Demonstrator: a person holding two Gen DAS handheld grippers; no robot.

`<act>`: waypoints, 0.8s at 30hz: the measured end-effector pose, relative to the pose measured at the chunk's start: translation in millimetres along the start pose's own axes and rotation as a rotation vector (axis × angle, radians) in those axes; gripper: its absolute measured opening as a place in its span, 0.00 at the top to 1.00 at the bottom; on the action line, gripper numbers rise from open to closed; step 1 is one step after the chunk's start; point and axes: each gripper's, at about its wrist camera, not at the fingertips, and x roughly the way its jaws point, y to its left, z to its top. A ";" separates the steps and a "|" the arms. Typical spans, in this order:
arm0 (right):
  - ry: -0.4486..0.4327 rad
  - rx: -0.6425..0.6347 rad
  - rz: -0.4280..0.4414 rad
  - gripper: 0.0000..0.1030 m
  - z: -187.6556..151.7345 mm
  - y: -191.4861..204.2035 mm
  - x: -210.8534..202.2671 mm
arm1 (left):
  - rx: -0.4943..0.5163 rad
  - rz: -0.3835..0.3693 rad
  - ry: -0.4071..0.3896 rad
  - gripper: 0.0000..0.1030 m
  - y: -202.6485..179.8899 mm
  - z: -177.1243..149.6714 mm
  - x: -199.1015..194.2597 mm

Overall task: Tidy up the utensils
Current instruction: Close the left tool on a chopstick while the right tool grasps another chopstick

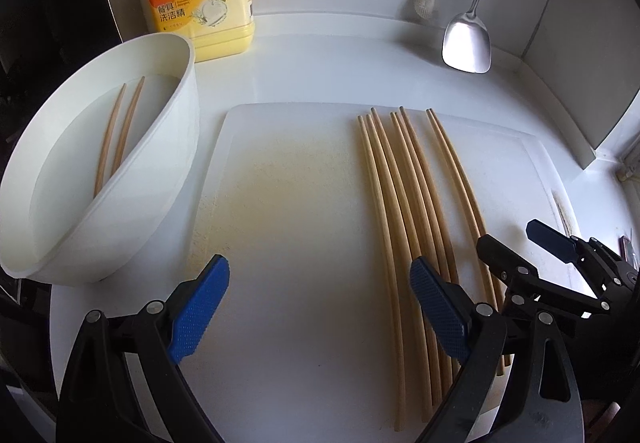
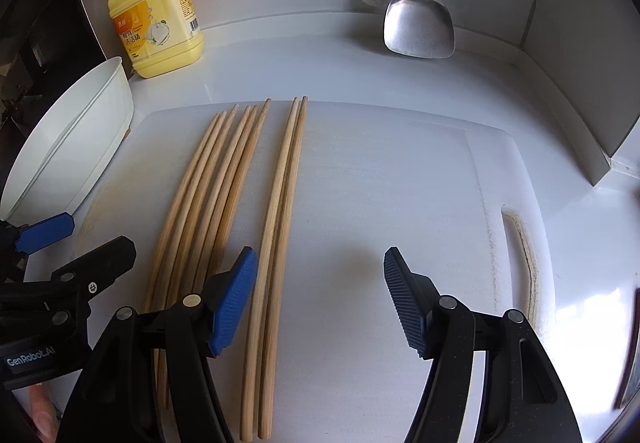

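Seven chopsticks (image 2: 224,203) lie packed mid-frame on the cutting board (image 2: 400,183), two more in the white tub (image 1: 100,183) at left, both the left gripper (image 1: 320,307) and right gripper (image 2: 320,299) gaping empty, so a pinch could easily roll neighbours off.
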 end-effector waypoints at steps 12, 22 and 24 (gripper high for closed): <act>-0.010 0.016 -0.037 0.39 -1.8 -12.2 0.1 | -0.003 0.013 0.025 0.12 -3.6 -8.7 13.8; -0.017 -0.028 -0.054 0.40 -1.0 -3.7 4.9 | -0.023 0.027 0.033 0.12 -2.9 -6.9 22.3; -0.021 -0.028 -0.052 0.40 -0.5 -4.9 5.3 | -0.020 0.037 0.031 0.12 -4.3 -6.0 23.6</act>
